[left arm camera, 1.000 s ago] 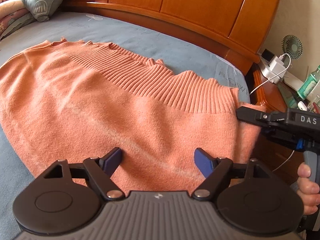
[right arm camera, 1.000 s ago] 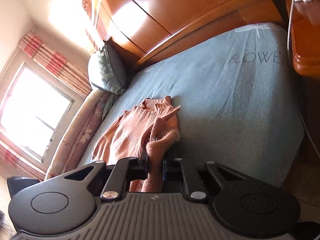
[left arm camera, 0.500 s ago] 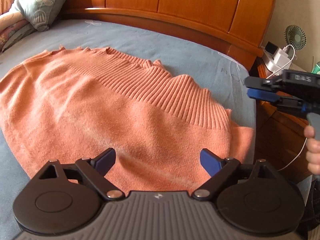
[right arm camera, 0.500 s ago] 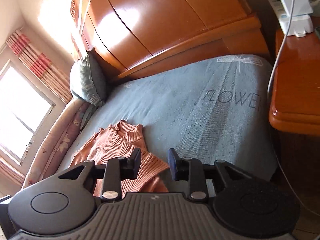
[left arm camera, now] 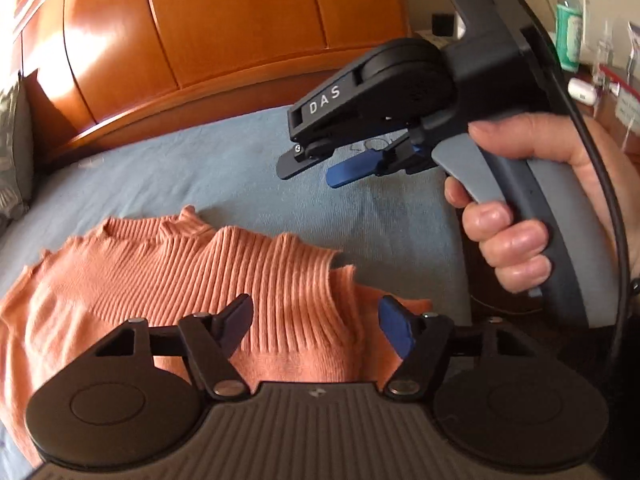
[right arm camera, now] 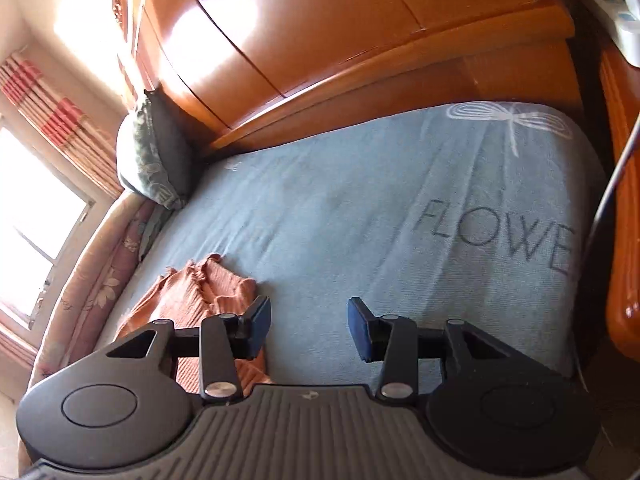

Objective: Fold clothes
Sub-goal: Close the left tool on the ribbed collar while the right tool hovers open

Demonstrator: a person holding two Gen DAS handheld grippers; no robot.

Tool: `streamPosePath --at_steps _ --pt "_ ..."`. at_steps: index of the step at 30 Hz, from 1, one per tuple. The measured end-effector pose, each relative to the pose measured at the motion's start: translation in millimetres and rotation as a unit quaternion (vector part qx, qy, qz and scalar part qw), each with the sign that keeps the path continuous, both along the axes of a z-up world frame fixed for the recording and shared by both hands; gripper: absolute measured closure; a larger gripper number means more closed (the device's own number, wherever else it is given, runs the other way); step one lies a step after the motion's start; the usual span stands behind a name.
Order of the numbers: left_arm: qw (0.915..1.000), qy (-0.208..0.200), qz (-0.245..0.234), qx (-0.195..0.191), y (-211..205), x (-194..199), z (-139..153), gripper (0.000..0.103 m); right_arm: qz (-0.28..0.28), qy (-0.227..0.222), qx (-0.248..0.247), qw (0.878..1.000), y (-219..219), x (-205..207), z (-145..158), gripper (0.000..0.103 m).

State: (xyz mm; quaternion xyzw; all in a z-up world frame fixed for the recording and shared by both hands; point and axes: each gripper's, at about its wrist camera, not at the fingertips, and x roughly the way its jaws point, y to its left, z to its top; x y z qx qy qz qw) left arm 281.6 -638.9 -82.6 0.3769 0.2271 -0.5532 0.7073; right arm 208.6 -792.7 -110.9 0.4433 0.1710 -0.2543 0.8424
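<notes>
An orange knitted sweater point(left arm camera: 168, 280) lies on the blue-grey bed sheet point(left arm camera: 224, 176), its ribbed hem towards the headboard. My left gripper point(left arm camera: 316, 326) hovers over the hem's right corner, its jaws closing, with ribbed cloth under the gap but not pinched. My right gripper point(left arm camera: 320, 170), held in a person's hand point(left arm camera: 532, 184), hangs above the bare sheet beyond the sweater. In its own view the right gripper point(right arm camera: 308, 326) has its jaws opening with only sheet between them, and the sweater point(right arm camera: 200, 292) lies to the left of its left finger.
A wooden headboard point(right arm camera: 360, 40) runs along the far side of the bed. A green-grey pillow point(right arm camera: 152, 160) leans in the corner by a curtained window point(right arm camera: 36, 216). A wooden nightstand point(right arm camera: 620, 240) with a power strip, cables and a green bottle point(left arm camera: 570, 28) stands at the right.
The right gripper let go of the sweater corner, opened and moved right over the bare sheet. The left gripper swung right toward the hem corner, rolled, and its jaws narrowed.
</notes>
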Motion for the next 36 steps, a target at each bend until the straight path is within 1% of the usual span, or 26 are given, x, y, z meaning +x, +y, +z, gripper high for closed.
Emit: streamPosePath --at_steps 1,2,3,4,5,6,8,9,10,14,16,18,19,21,22,24,27,30,31,32,33,34,35,36 --pt "1.0 -0.004 0.003 0.007 -6 -1 -2 0.048 -0.007 0.001 0.0 1.0 -1 -1 0 0.055" --pt "0.9999 -0.004 0.006 0.012 -10 -1 -3 0.05 -0.013 0.002 -0.001 1.0 -2 -2 0 0.055" --pt "0.9998 -0.003 0.009 0.019 -14 0 -4 0.05 -0.011 -0.002 0.001 1.0 -3 -3 1 0.055" --pt "0.9997 -0.004 0.012 0.022 -17 1 -5 0.053 -0.01 -0.006 0.001 1.0 -2 -2 2 0.055" --pt "0.9996 -0.008 0.012 0.025 -18 1 -5 0.06 -0.006 -0.003 -0.003 1.0 -1 0 3 0.055" --pt "0.9995 -0.014 0.011 0.028 -19 1 -6 0.063 -0.001 -0.001 -0.007 1.0 0 1 5 0.055" --pt "0.9995 -0.019 0.016 0.02 -17 3 -2 0.087 0.007 0.003 -0.019 1.0 3 4 6 0.055" --pt "0.9996 -0.015 0.022 0.014 -15 5 0 0.092 0.011 0.005 -0.024 1.0 5 5 7 0.055" --pt "0.9995 -0.009 0.03 0.006 -12 8 3 0.096 0.012 0.007 -0.018 1.0 3 5 5 0.055" --pt "0.9969 0.014 0.074 -0.025 5 28 13 0.096 0.016 -0.018 0.018 1.0 -5 1 -3 0.055" --pt "0.9946 0.025 0.095 -0.033 14 37 16 0.096 0.032 -0.04 0.051 0.997 -10 1 -10 0.055" --pt "0.992 0.034 0.116 -0.035 22 47 16 0.096 0.051 -0.052 0.077 0.994 -11 5 -17 0.056" --pt "0.9906 0.042 0.125 -0.037 26 52 15 0.096 0.059 -0.048 0.081 0.994 -11 10 -19 0.056" --pt "0.9877 0.06 0.138 -0.042 35 60 14 0.096 0.075 -0.04 0.089 0.992 -12 20 -24 0.063" --pt "0.9863 0.07 0.143 -0.045 40 63 14 0.096 0.086 -0.035 0.09 0.992 -12 27 -24 0.064" --pt "0.9853 0.076 0.145 -0.047 42 66 13 0.095 0.102 -0.028 0.086 0.991 -11 41 -24 0.065" --pt "0.9847 0.081 0.146 -0.051 43 68 13 0.095 0.146 -0.001 0.071 0.987 -8 64 -22 0.065" --pt "0.9841 0.083 0.146 -0.057 44 69 11 0.095 0.164 0.018 0.058 0.985 -13 82 -22 0.073" --pt "0.9839 0.084 0.146 -0.058 46 69 10 0.095 0.171 0.02 0.058 0.983 -15 87 -22 0.073" --pt "0.9835 0.087 0.147 -0.06 46 71 10 0.094 0.179 0.024 0.055 0.982 -16 92 -22 0.076" --pt "0.9829 0.091 0.148 -0.062 47 72 10 0.094 0.186 0.028 0.052 0.981 -18 97 -22 0.084" --pt "0.9822 0.095 0.149 -0.064 48 74 10 0.094 0.189 0.034 0.042 0.98 -16 100 -21 0.088" --pt "0.9816 0.099 0.15 -0.065 49 75 10 0.093 0.191 0.04 0.033 0.98 -15 103 -19 0.097" --pt "0.9812 0.101 0.15 -0.067 50 76 11 0.093 0.182 0.038 0.024 0.982 -14 103 -17 0.097"
